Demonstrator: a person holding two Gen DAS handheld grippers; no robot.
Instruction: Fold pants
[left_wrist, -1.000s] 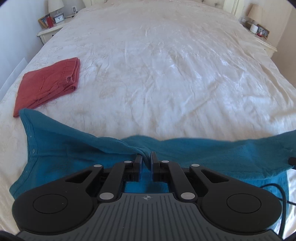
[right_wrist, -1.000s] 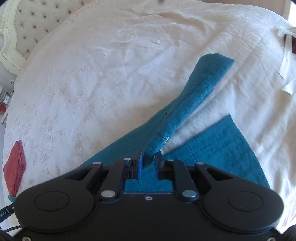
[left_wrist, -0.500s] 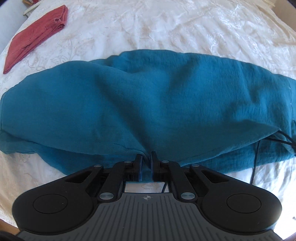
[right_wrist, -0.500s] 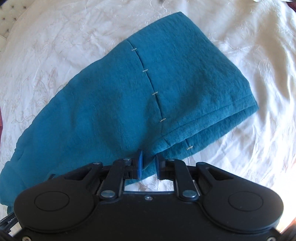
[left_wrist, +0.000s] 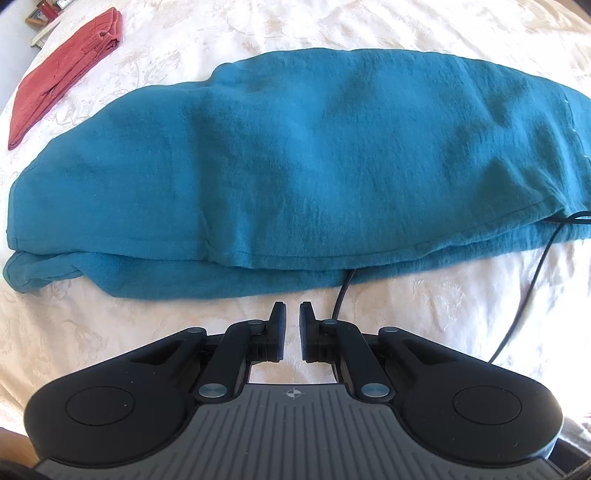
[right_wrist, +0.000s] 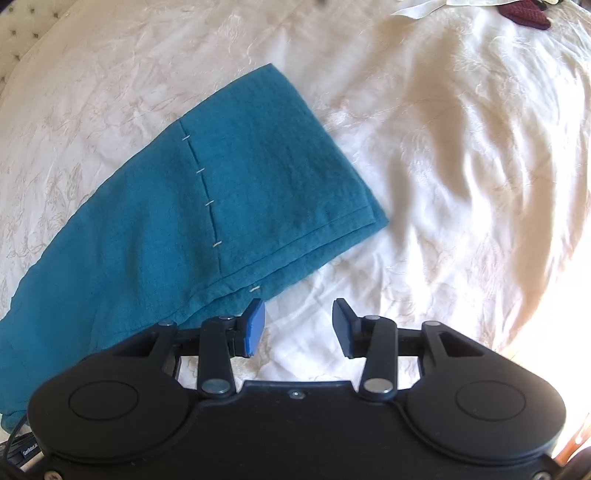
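The teal pants (left_wrist: 295, 166) lie folded lengthwise on the white bedspread, one leg on the other. In the right wrist view the hem end (right_wrist: 229, 192) shows with a seam and pale stitches. My left gripper (left_wrist: 291, 314) hovers just short of the pants' near edge, its jaws a narrow gap apart with nothing between them. My right gripper (right_wrist: 299, 314) is open and empty, its left finger (right_wrist: 255, 325) beside the hem's near edge.
A folded red garment (left_wrist: 62, 70) lies at the far left of the bed. A black cable (left_wrist: 532, 288) runs over the bedspread from the pants' right end. A dark red item (right_wrist: 524, 11) lies at the bed's far right edge.
Both grippers laid the lifted pants down flat, then let go of the near edge. They have backed off a little, the right jaws wide, the left only slightly parted.
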